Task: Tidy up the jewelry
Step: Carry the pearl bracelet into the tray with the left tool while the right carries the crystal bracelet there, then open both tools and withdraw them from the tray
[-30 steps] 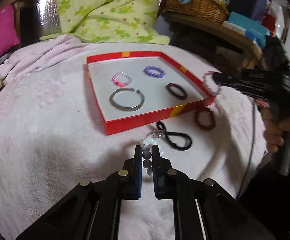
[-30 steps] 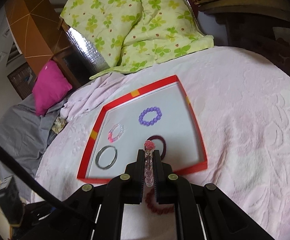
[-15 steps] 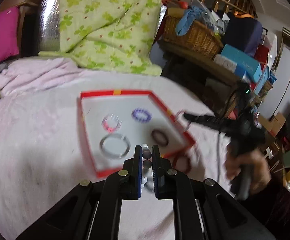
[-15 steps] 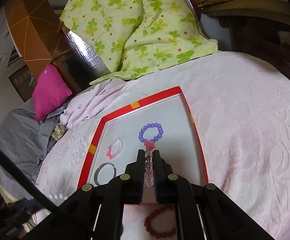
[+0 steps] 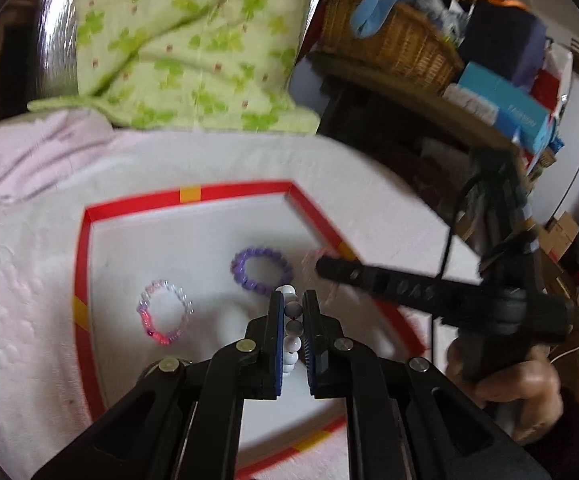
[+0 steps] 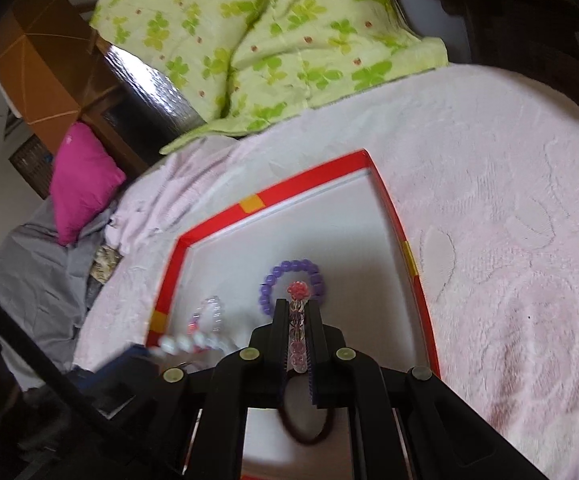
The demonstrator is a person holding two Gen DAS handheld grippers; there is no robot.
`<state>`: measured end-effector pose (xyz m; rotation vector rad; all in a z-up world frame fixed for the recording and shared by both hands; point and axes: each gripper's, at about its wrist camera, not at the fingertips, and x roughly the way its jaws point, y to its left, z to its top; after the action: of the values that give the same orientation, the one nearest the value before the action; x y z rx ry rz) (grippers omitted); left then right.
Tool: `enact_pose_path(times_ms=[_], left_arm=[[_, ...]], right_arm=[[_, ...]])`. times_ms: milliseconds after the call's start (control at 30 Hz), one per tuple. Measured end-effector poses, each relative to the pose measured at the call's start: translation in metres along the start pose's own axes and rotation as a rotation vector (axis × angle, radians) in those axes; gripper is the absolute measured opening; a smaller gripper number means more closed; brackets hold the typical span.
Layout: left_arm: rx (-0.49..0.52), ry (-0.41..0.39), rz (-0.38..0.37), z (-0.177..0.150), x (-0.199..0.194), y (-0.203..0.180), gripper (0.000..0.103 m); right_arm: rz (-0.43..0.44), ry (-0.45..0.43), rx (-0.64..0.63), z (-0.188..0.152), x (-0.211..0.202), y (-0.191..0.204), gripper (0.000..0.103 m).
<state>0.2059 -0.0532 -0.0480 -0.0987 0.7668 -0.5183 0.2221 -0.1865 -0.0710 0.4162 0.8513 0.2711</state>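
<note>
Above the red-rimmed tray (image 5: 193, 194), your left gripper (image 5: 292, 308) pinches a white-and-grey bead bracelet (image 5: 291, 334). Your right gripper (image 6: 298, 322) clamps a clear pink-flowered bracelet (image 6: 298, 300) over the purple bracelet (image 6: 267, 284) lying in the tray.

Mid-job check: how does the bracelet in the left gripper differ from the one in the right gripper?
The white-and-grey bead bracelet in the left gripper has large opaque round beads; the clear bracelet in the right gripper has small see-through beads.
The clear bracelet carries a pink flower charm at its tip; the white-and-grey one shows none.
Shared: each is pinched edge-on between shut fingers, above the red-rimmed tray.
</note>
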Motion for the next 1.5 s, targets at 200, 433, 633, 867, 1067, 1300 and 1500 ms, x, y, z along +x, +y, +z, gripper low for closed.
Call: enact_pose_path(times_ms=[200,433,633,867,1067,1300,1500], left_arm=[[-0.027,0.025,0.017,-0.003,0.018,0.016,0.01],[0.046,0.013,0.089,-0.01,0.016,0.008,0.034],[0.068,-0.034,0.171,-0.015,-0.007,0.009,0.058],[-0.007,-0.1,0.296,-0.029,-0.055,0.028,0.064],[-0.03,-0.149,0.378,-0.056,-0.095,0.035,0.067],[-0.06,-0.145,0.426,-0.101,-0.126,0.026,0.073],[0.027,-0.108,0.481,-0.128,-0.131,0.005,0.075]], right_arm=[[-0.032,0.012,0.024,0.007,0.016,-0.009,0.012],[-0.063,0.012,0.058,0.008,0.015,-0.016,0.016],[-0.05,-0.053,0.058,0.009,-0.012,-0.011,0.051],[-0.005,-0.116,0.068,0.0,-0.057,-0.008,0.051],[-0.013,-0.146,0.108,-0.019,-0.089,-0.02,0.051],[-0.009,-0.195,0.177,-0.048,-0.126,-0.036,0.051],[0.002,-0.138,0.134,-0.092,-0.139,-0.031,0.051]])
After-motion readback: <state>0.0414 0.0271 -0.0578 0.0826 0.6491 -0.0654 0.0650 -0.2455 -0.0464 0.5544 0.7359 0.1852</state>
